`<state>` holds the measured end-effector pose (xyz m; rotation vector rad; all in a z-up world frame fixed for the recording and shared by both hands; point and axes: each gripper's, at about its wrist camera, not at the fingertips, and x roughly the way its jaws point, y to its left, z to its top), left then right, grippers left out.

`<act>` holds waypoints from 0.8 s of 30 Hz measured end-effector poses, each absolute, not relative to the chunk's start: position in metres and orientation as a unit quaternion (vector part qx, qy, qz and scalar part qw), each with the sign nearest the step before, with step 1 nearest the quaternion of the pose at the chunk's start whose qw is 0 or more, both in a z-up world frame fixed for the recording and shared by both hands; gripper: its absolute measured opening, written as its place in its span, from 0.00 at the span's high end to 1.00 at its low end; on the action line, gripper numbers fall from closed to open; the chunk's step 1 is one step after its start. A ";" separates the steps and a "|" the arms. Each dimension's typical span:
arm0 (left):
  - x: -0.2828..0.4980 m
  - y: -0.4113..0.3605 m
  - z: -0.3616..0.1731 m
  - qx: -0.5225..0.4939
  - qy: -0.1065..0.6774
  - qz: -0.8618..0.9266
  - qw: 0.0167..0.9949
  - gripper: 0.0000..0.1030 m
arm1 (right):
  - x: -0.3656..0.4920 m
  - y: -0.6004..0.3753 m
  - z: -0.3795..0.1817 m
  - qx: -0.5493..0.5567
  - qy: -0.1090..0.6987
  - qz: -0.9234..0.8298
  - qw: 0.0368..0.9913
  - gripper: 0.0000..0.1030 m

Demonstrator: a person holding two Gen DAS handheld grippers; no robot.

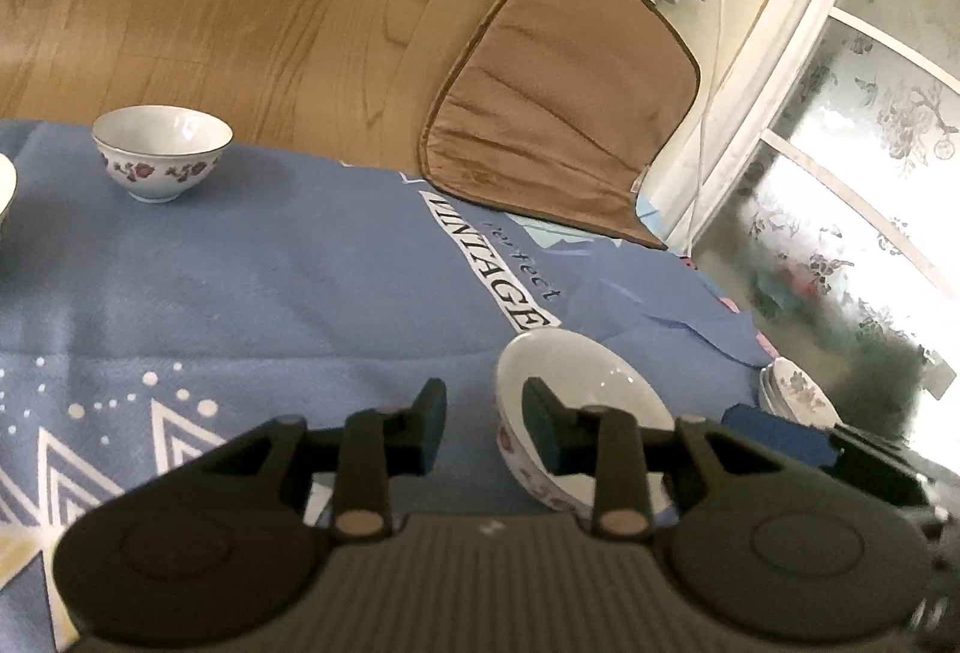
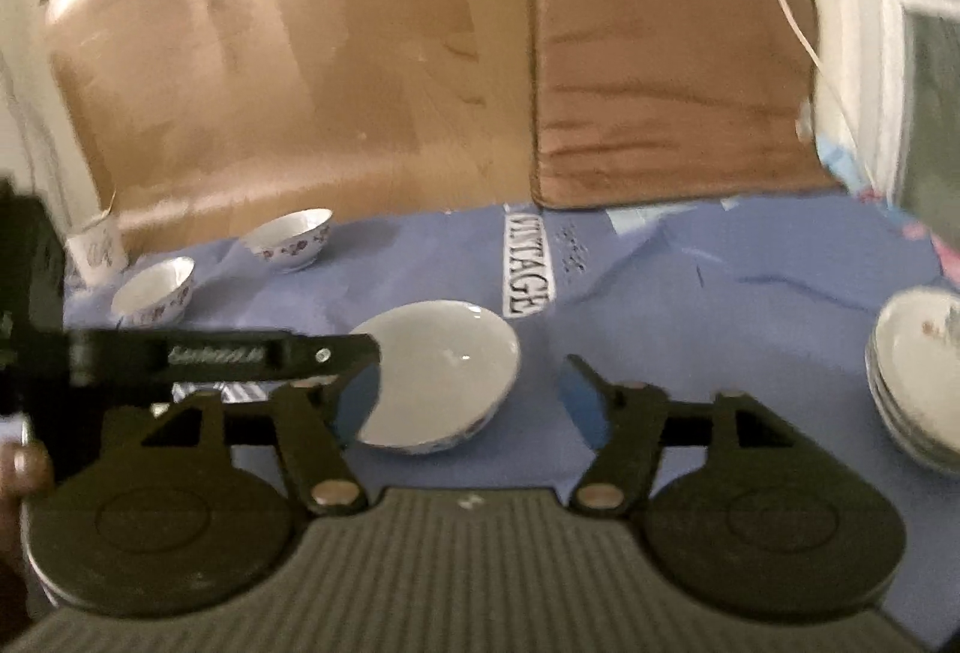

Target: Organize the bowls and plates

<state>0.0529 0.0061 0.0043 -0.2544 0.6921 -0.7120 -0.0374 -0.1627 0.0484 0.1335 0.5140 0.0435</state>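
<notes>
Bowls sit scattered on a blue blanket spread over the floor. At the far left of the right wrist view stand two small flowered bowls, close together but apart, beside a small white cup. Toward the middle lies a wider bowl, tilted on its side. The left gripper has its jaws partly spread across this bowl's rim, one pad inside and one outside, not pressing it. The right gripper holds its jaws spread wide, nothing between them, the bowl just ahead and the other tool's finger crossing from the left. At the far right rests a stack of plates, well apart from the bowls.

The step in hand looks like freeing or re-seating the wide bowl. To do it well, the left jaws should clear the rim fully before lifting away, so the bowl settles upright without rolling; the right gripper should keep off until then.
</notes>
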 end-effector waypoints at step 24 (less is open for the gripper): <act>0.055 -0.017 -0.002 -0.101 0.358 -0.333 0.867 0.88 | -0.024 -0.169 0.033 0.073 0.276 0.069 0.956 0.20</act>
